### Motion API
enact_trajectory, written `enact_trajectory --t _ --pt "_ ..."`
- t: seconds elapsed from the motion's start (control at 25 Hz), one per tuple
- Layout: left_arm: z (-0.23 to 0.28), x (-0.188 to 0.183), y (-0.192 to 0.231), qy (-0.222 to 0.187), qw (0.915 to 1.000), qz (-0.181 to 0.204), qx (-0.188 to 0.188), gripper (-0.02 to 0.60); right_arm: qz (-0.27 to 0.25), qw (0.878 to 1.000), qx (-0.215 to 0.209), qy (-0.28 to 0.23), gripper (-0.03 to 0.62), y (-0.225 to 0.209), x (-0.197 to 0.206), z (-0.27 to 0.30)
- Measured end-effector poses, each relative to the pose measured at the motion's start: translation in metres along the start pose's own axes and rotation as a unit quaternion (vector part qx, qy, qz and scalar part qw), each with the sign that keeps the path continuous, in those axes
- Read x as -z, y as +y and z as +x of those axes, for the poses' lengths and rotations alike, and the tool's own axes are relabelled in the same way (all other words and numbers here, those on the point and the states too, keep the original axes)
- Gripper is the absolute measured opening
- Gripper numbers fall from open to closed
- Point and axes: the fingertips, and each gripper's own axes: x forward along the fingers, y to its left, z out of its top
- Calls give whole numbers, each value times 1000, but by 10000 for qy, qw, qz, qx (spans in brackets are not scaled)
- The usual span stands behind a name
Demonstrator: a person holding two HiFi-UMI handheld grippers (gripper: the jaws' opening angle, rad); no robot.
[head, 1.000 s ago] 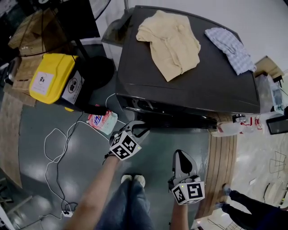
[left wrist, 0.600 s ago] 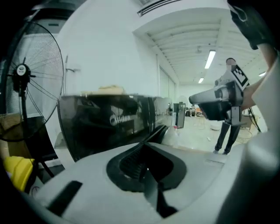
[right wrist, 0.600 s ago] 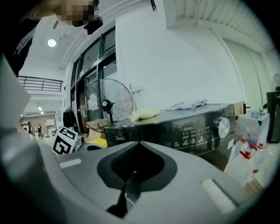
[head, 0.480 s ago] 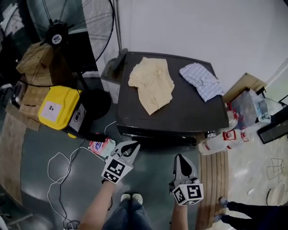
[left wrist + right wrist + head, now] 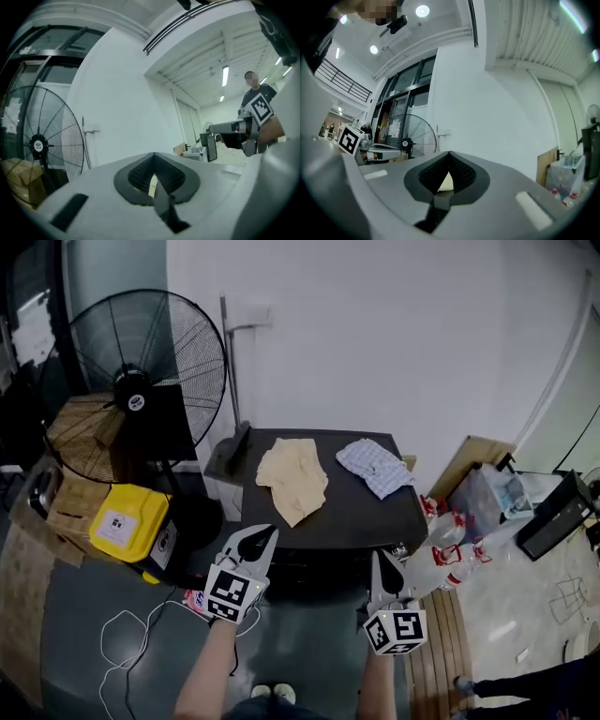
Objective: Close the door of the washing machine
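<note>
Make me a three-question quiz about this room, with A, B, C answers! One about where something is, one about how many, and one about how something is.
1. In the head view, where is the big fan compared with the washing machine?
A. To its left
B. On top of it
C. To its right

2. How many cloths lie on top of the washing machine?
A. One
B. Two
C. Four

3. How are the left gripper's jaws?
A. Wide apart
B. Together, holding nothing
C. Clamped on a cloth

Answers:
1 A: the fan stands off the machine's left side.
2 B: there is a beige cloth and a checked cloth.
3 B: the left gripper view shows the jaws meeting with nothing between them.
</note>
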Motion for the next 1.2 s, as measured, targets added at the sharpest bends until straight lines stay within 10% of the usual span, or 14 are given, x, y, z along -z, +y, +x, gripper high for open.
enact_trajectory --t 0.4,1.2 --pt "-16 -77 -10 -576 9978 322 -70 0 -271 9977 189 -595 12 -6 -74 -17" --pt "-31 -84 -21 -616 9975 350 -73 0 -321 9981 127 -509 12 2 -76 -25"
